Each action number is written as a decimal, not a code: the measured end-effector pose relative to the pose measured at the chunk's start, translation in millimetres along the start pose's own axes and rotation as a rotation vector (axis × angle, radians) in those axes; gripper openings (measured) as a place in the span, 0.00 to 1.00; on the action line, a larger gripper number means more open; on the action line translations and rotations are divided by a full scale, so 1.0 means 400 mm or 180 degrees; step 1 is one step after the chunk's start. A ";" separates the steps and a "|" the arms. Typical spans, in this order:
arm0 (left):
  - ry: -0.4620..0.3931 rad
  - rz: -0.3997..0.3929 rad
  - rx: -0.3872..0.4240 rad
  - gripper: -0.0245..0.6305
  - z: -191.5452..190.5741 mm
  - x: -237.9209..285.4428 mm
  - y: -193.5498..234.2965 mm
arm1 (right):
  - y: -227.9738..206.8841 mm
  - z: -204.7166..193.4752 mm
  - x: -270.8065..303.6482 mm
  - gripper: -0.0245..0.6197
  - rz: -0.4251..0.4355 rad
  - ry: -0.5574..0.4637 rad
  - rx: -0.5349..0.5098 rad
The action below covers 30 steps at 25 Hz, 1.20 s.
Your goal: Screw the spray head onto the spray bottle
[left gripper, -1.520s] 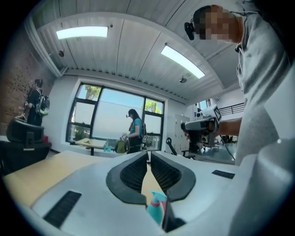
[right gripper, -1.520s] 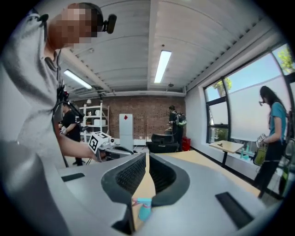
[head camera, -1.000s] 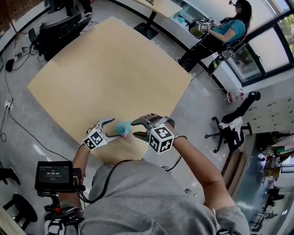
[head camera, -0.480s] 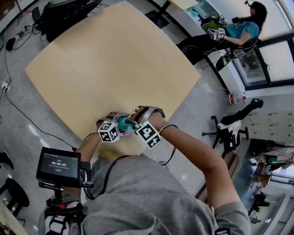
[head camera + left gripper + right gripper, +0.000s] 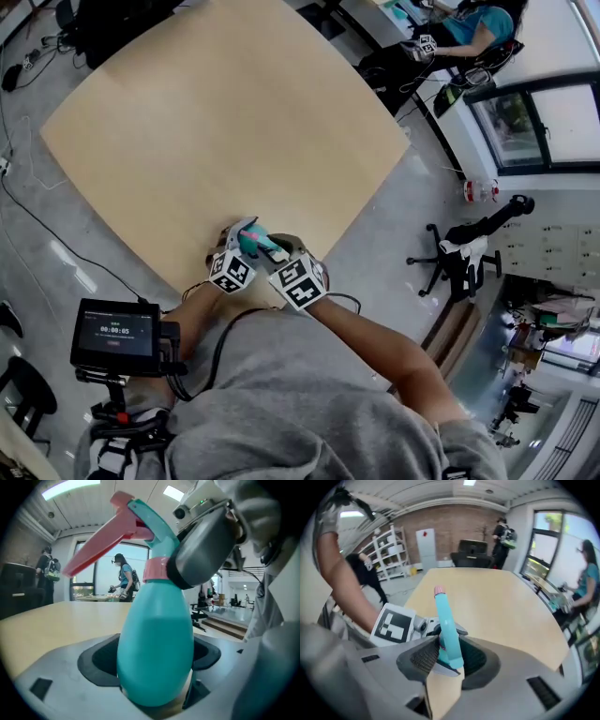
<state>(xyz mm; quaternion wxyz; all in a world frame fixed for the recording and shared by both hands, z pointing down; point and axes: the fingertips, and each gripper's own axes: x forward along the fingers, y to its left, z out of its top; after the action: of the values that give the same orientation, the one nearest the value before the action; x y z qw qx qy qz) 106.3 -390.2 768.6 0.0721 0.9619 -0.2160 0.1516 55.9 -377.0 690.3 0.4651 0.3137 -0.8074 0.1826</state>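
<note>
- Teal-and-pink plastic spray head (image 5: pixel 153 529) seated on teal egg-shaped spray bottle (image 5: pixel 157 653), table (image 5: pixel 206 122) 6 o'clock edge; tightening likely remains.
- Fingers just closing: left gripper (image 5: pixel 242 239) clamps bottle, right gripper (image 5: pixel 274 253) clamps head.

This is looking like an open-plan office doubling as a recording lab. A large, pale wooden table (image 5: pixel 225 122) is standing on a polished grey concrete floor (image 5: pixel 403 225), with a black swivel office chair (image 5: pixel 459 262) parked near tall dark-framed windows (image 5: pixel 539 117). Black cables (image 5: pixel 33 56) are trailing across the floor, and a small black timer screen (image 5: pixel 114 336) is running on a stand. A seated person in a teal top (image 5: pixel 473 23) is working by the windows. White metal shelving (image 5: pixel 391 550) is lining a red brick wall (image 5: pixel 454 524).
</note>
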 end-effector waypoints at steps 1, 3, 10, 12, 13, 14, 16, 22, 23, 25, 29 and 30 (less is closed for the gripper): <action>0.0006 0.0176 -0.0068 0.66 0.001 0.000 0.007 | -0.003 0.003 -0.002 0.24 -0.0102 -0.0057 0.0321; 0.0027 0.0452 -0.0208 0.66 -0.001 -0.003 0.023 | -0.009 0.011 -0.003 0.24 -0.0135 -0.0122 0.0699; -0.0028 0.0238 -0.0260 0.66 -0.004 0.006 0.016 | 0.015 0.055 -0.063 0.34 0.0600 -0.0132 0.0343; -0.0044 0.0043 -0.0192 0.66 -0.002 0.009 0.013 | 0.019 0.101 -0.123 0.34 0.0700 -0.0281 -0.0511; -0.0045 -0.0065 -0.0156 0.66 -0.002 0.011 0.012 | 0.024 0.115 -0.152 0.34 0.0747 -0.0309 -0.1100; -0.0042 -0.0178 -0.0123 0.66 -0.003 0.012 0.010 | 0.029 0.119 -0.176 0.34 0.0779 -0.0267 -0.1802; -0.0021 -0.0409 -0.0064 0.66 -0.007 0.011 0.005 | 0.025 0.096 -0.200 0.34 0.0742 0.0016 -0.3443; 0.0076 -0.0831 0.0062 0.66 -0.024 0.007 0.000 | 0.018 0.025 -0.104 0.34 0.0853 0.0396 -0.6246; 0.0087 -0.0852 0.0070 0.66 -0.025 0.009 0.001 | 0.020 0.019 -0.079 0.34 0.0911 0.0410 -0.6403; 0.0101 -0.0876 0.0071 0.66 -0.026 0.013 0.003 | 0.014 0.009 -0.033 0.34 0.0989 0.0517 -0.6586; 0.0086 -0.0870 0.0031 0.66 -0.023 0.018 0.004 | 0.017 0.013 0.004 0.34 0.0998 0.0653 -0.6190; 0.0077 -0.0853 0.0019 0.66 -0.021 0.018 0.004 | 0.018 0.018 0.003 0.34 0.0957 0.0722 -0.5908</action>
<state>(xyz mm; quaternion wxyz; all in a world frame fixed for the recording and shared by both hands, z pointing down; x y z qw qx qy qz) 109.4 -392.8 779.1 0.0914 0.9804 -0.0843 0.1528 46.2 -376.5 687.9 0.5762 -0.3085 -0.6122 -0.4451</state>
